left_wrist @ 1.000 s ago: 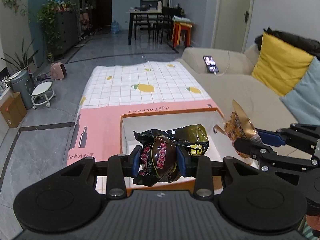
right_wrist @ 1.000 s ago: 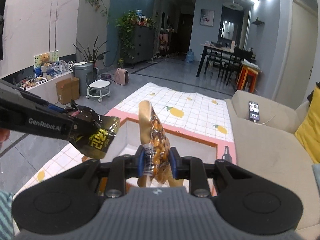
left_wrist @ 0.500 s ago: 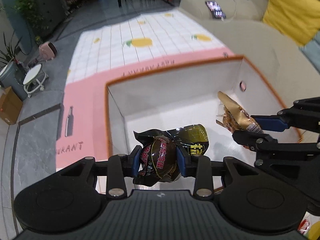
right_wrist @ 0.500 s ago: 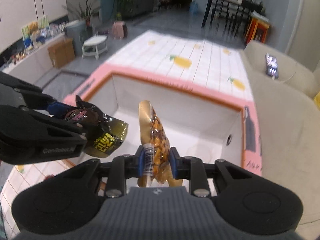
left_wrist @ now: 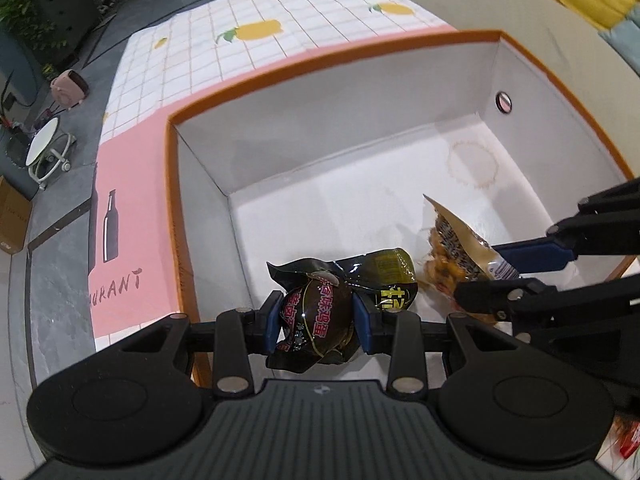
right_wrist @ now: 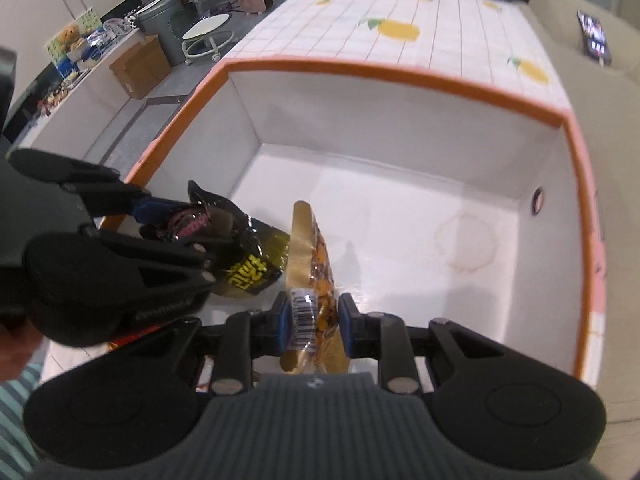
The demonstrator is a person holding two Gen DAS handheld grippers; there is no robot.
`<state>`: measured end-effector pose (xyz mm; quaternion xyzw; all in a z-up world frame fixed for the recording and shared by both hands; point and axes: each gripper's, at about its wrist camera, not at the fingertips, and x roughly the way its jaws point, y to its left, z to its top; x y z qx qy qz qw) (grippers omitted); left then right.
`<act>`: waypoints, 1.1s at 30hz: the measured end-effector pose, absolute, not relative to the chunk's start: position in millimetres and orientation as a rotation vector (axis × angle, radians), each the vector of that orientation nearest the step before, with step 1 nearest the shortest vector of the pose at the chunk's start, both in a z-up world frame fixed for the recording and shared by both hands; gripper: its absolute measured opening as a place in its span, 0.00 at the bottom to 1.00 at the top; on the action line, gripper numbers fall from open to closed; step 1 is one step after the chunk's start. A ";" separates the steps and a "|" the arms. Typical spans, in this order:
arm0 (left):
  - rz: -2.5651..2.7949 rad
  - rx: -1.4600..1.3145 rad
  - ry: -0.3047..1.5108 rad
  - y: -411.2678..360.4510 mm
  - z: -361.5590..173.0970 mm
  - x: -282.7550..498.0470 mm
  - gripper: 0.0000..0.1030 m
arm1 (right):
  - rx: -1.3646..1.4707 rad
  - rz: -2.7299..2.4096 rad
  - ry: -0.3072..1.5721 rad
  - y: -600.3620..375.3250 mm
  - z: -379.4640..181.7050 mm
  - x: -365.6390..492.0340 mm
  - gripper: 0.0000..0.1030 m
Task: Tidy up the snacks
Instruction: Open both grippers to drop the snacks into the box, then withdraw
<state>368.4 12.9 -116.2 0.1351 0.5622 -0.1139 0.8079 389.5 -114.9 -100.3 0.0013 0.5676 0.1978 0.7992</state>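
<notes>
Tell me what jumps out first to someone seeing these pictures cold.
Two snack packets held side by side over an open, orange-rimmed white box. The left hand-held gripper clamps a dark braised-egg packet at the box's near-left; the right hand-held gripper clamps a golden packet of orange-brown snacks beside it. A ring-shaped stain marks the box floor beyond.

1. The bench (left_wrist: pixel 192 60) wore a white checked cloth (right_wrist: pixel 460 36) with lemon prints and a pink border.
2. An open, orange-rimmed white box (left_wrist: pixel 360 52) stood directly on the cloth.
</notes>
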 end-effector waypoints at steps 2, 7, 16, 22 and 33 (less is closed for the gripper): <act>-0.241 0.294 1.214 12.6 -118.0 370.4 0.40 | 0.056 0.426 1.249 -115.1 -104.2 392.5 0.23; -0.229 0.305 1.228 14.8 -121.9 372.7 0.40 | 0.152 0.422 1.299 -118.6 -112.5 397.6 0.24; -0.210 0.308 1.210 16.1 -112.5 368.7 0.48 | 0.208 0.415 1.328 -120.6 -110.7 401.8 0.28; -0.189 0.302 1.147 21.5 -90.3 359.5 0.55 | 0.242 0.417 1.354 -121.8 -111.2 397.4 0.37; -0.153 0.284 1.106 31.4 -50.8 342.2 0.55 | 0.240 0.404 1.311 -124.6 -79.3 387.2 0.51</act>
